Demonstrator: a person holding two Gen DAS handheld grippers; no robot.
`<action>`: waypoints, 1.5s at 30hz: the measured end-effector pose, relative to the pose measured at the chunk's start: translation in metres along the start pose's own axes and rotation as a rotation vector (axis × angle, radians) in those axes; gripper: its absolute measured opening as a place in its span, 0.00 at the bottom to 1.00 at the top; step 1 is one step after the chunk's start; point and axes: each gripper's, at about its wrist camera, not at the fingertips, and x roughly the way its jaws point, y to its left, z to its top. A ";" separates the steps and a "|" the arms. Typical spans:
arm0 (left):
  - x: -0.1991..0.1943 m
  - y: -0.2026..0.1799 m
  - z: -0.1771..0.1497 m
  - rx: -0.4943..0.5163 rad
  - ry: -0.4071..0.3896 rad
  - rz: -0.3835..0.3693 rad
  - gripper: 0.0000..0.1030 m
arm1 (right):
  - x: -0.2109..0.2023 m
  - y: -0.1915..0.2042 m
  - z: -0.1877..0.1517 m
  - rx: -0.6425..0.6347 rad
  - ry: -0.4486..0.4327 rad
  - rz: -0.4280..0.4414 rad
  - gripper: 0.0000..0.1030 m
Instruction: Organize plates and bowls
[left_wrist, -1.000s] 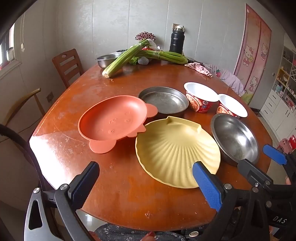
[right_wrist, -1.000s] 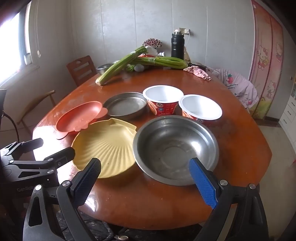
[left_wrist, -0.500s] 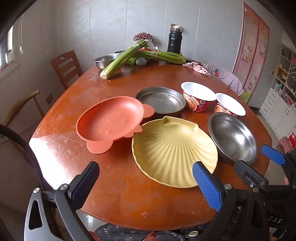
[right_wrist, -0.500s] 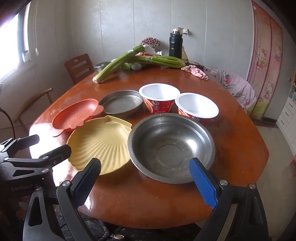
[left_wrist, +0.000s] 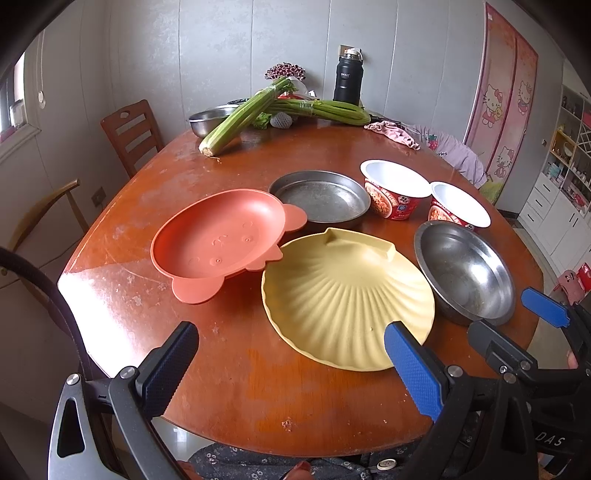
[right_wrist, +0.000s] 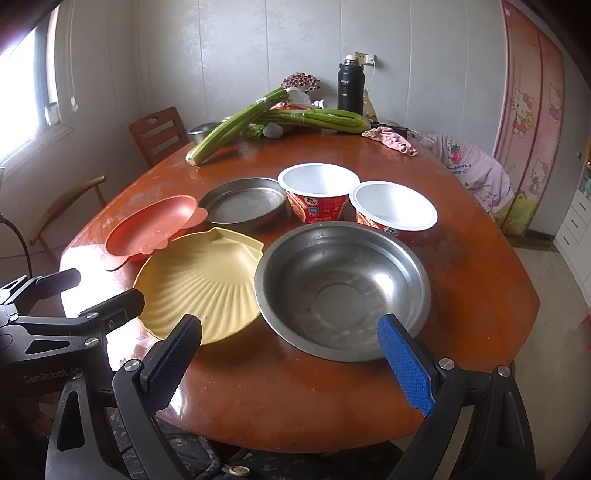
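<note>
A yellow shell-shaped plate (left_wrist: 347, 295) (right_wrist: 201, 280) lies near the table's front edge. An orange animal-shaped plate (left_wrist: 218, 240) (right_wrist: 151, 229) overlaps its left rim. Behind them sits a shallow steel pan (left_wrist: 321, 195) (right_wrist: 243, 203). A steel bowl (left_wrist: 463, 269) (right_wrist: 341, 288) rests at the right, with two red paper bowls (left_wrist: 393, 188) (right_wrist: 317, 192) behind it. My left gripper (left_wrist: 291, 363) hovers open before the yellow plate. My right gripper (right_wrist: 290, 360) hangs open before the steel bowl. Neither holds anything.
Celery stalks (left_wrist: 243, 116), a small steel bowl (left_wrist: 208, 120), a black flask (left_wrist: 347, 79) and a pink cloth (left_wrist: 393, 133) lie at the table's far end. Wooden chairs (left_wrist: 131, 133) stand on the left. A person's patterned clothing (left_wrist: 280, 465) shows at the front edge.
Both grippers have drifted slightly, so the dishes sit a little lower and further left in view. Nothing on the table has moved; both stay open.
</note>
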 end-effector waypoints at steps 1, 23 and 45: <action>0.000 0.000 0.000 0.000 0.000 0.001 0.98 | 0.000 0.000 0.000 0.002 -0.001 0.000 0.93; 0.002 0.003 0.001 -0.010 0.002 0.005 0.98 | 0.001 -0.002 -0.001 -0.002 0.012 -0.007 0.93; 0.004 0.005 0.006 -0.028 0.002 0.012 0.98 | 0.001 -0.002 0.003 -0.009 -0.002 0.003 0.93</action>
